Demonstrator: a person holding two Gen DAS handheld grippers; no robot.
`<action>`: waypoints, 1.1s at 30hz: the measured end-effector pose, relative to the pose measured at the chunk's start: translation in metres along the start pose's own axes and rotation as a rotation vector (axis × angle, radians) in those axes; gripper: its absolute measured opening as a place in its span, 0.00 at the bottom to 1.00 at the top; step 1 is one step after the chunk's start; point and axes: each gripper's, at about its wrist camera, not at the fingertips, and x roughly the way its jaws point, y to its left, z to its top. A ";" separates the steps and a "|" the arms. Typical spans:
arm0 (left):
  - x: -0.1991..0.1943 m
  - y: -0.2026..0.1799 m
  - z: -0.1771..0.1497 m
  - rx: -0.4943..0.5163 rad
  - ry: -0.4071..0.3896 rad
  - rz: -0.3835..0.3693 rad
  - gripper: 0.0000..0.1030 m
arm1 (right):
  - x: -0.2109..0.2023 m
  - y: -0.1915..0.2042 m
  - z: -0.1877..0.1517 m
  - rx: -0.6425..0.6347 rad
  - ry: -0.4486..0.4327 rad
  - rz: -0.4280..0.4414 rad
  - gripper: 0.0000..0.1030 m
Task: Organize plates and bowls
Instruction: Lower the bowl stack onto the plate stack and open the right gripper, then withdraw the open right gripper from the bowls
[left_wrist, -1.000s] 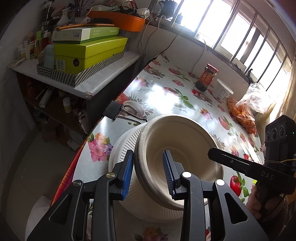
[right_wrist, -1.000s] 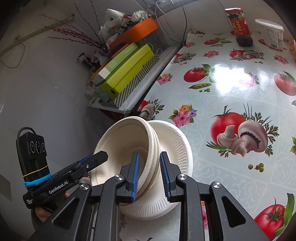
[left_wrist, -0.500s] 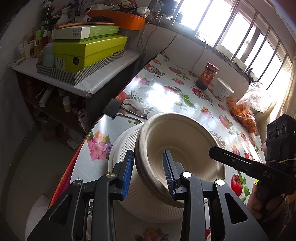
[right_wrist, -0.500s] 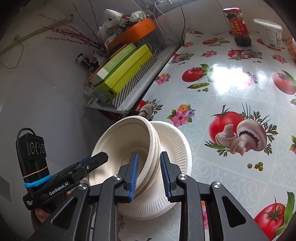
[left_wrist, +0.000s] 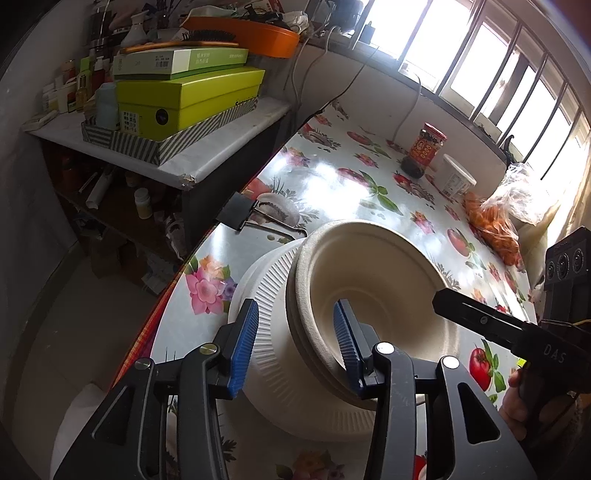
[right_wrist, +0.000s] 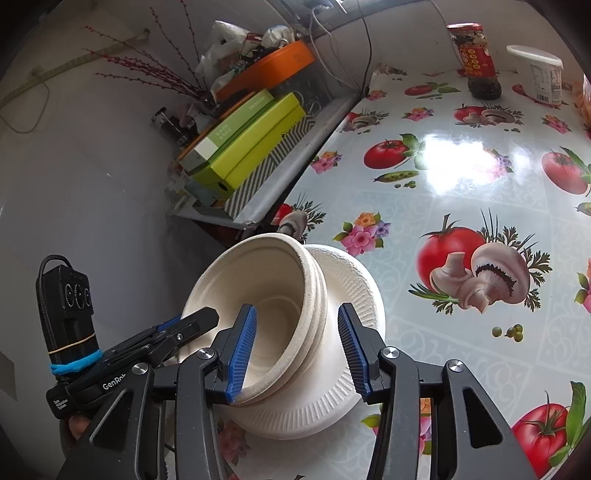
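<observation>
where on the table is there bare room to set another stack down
Free: the wide tablecloth stretch between the stacked bowls and the far jar and white tub. Crowded: the near corner, with both grippers around the bowls, a binder clip beside them.

A red-labelled jar (right_wrist: 476, 59) stands beside a white tub (right_wrist: 537, 75) on the tomato-print tablecloth (right_wrist: 461, 177).

Three nested bowls (right_wrist: 280, 295), one ribbed plate (right_wrist: 343, 384), one jar (right_wrist: 476, 59), one tub (right_wrist: 539, 77).
</observation>
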 end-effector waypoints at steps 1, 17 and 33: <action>0.000 0.000 0.000 0.000 -0.001 0.004 0.43 | 0.000 0.000 0.000 -0.002 -0.002 -0.004 0.45; -0.025 -0.010 -0.007 0.028 -0.071 0.101 0.43 | -0.026 0.016 -0.013 -0.102 -0.091 -0.110 0.57; -0.068 -0.028 -0.051 0.054 -0.157 0.216 0.43 | -0.064 0.042 -0.056 -0.190 -0.175 -0.180 0.58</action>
